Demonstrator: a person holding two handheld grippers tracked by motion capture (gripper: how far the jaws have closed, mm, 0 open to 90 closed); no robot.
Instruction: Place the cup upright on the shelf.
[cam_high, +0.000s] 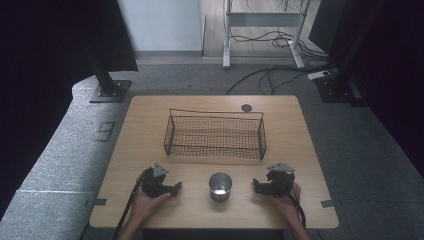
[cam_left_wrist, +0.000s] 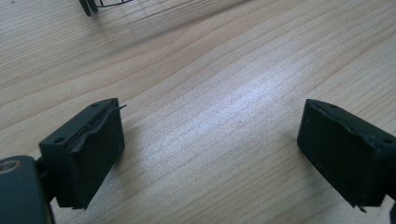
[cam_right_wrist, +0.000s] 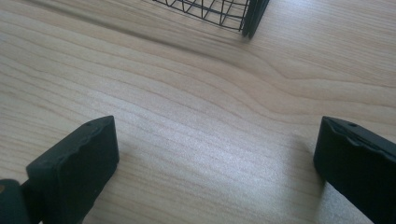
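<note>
A shiny metal cup (cam_high: 220, 186) stands upright near the front edge of the wooden table (cam_high: 150, 130), between the two hands. Behind it sits a black wire mesh basket (cam_high: 215, 134) with nothing in it. My left gripper (cam_high: 176, 188) rests on the table to the cup's left, pointing right toward it, jaws wide apart over bare wood (cam_left_wrist: 210, 135). On the cup's right lies my right gripper (cam_high: 255, 186), pointing left, open as well, with only wood grain between its jaws (cam_right_wrist: 215, 154). A corner of the basket (cam_right_wrist: 233, 14) shows ahead of it.
A small round grommet (cam_high: 246, 107) is set in the table's far edge. Beyond the table are grey carpet, black stand bases (cam_high: 107, 90), a desk frame and loose cables (cam_high: 280, 70) on the floor.
</note>
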